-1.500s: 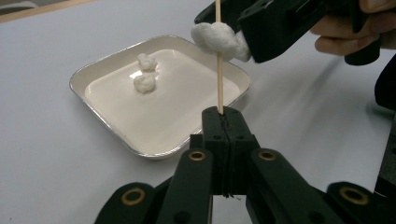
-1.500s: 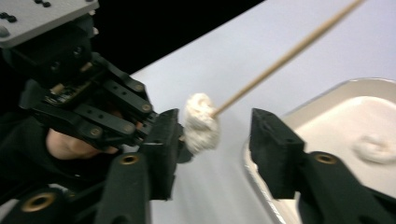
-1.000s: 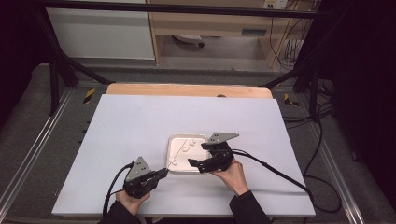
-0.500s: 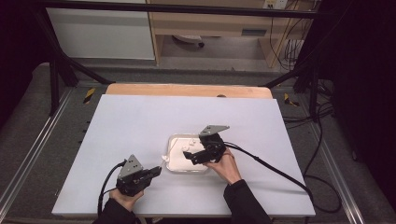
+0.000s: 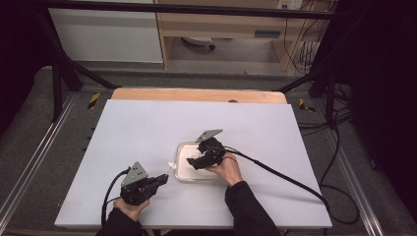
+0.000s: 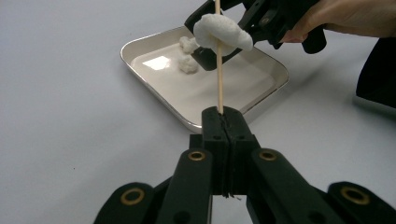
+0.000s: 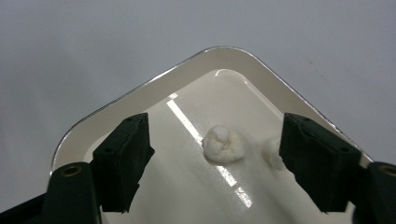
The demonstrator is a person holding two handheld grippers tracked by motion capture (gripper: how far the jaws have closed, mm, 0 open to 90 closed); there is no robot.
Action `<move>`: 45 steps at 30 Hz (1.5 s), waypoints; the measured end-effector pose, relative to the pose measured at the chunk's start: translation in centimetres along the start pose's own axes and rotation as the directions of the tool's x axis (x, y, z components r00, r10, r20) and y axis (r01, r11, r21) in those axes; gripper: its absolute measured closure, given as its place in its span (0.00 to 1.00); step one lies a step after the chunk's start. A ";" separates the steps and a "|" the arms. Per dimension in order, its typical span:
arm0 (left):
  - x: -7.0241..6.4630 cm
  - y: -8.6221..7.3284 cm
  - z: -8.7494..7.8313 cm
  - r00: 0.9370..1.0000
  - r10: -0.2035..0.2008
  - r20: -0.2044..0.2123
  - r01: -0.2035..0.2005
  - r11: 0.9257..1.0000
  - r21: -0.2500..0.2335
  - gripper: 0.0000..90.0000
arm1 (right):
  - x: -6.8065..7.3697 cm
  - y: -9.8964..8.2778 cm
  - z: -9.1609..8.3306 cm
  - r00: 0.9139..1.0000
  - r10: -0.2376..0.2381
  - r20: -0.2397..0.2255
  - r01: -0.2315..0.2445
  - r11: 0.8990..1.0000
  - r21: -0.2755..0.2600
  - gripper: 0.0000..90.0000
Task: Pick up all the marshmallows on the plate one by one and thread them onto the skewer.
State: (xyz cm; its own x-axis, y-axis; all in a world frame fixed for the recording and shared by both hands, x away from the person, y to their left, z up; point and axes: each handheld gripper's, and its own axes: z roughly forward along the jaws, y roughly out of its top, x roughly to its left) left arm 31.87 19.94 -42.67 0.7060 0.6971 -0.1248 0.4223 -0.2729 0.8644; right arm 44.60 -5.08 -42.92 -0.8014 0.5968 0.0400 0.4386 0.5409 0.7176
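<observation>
I note a thin wooden skewer [image 6: 219, 74] standing up from the clamped jaws, a white marshmallow [image 6: 222, 31] threaded on it near its upper end; I see two more white marshmallows in the shallow white tray [image 7: 140, 98], one lump [image 7: 223, 143] lying on the glossy floor, the other [image 7: 272, 153] just beside it, partly hidden; the tray [image 5: 183, 172] rests flat on the table.

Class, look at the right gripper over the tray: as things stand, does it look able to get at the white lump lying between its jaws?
Probably yes. The right gripper hangs over the tray with its jaws apart, having just been closing, and the white lump lies between them untouched. Nothing blocks the way; a second lump sits close by the far jaw.
</observation>
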 end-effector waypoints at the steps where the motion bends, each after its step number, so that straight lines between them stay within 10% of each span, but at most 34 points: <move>1: 0.0 0.0 0.0 1.000 0.001 0.000 -0.001 1.000 0.001 0.99 | -0.1 0.0 0.1 1.000 -0.001 0.000 0.001 1.000 0.000 0.35; 32: 0.0 0.0 0.1 1.000 -0.001 0.007 0.001 1.000 0.005 0.99 | -0.6 -0.2 1.5 1.000 -0.022 0.003 0.022 0.998 0.053 0.80; 45: -0.1 0.0 0.2 1.000 0.003 0.010 -0.003 1.000 0.002 0.99 | -0.1 0.7 -1.8 0.998 0.000 -0.060 -0.002 0.999 -0.044 0.83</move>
State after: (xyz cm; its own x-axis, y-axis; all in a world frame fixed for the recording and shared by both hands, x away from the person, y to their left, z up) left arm 31.87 19.77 -42.78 0.7125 0.6900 -0.1272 0.4214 -0.2758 0.8639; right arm 44.20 -5.81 -41.14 -0.8245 0.5599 0.0817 0.4223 0.5128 0.7474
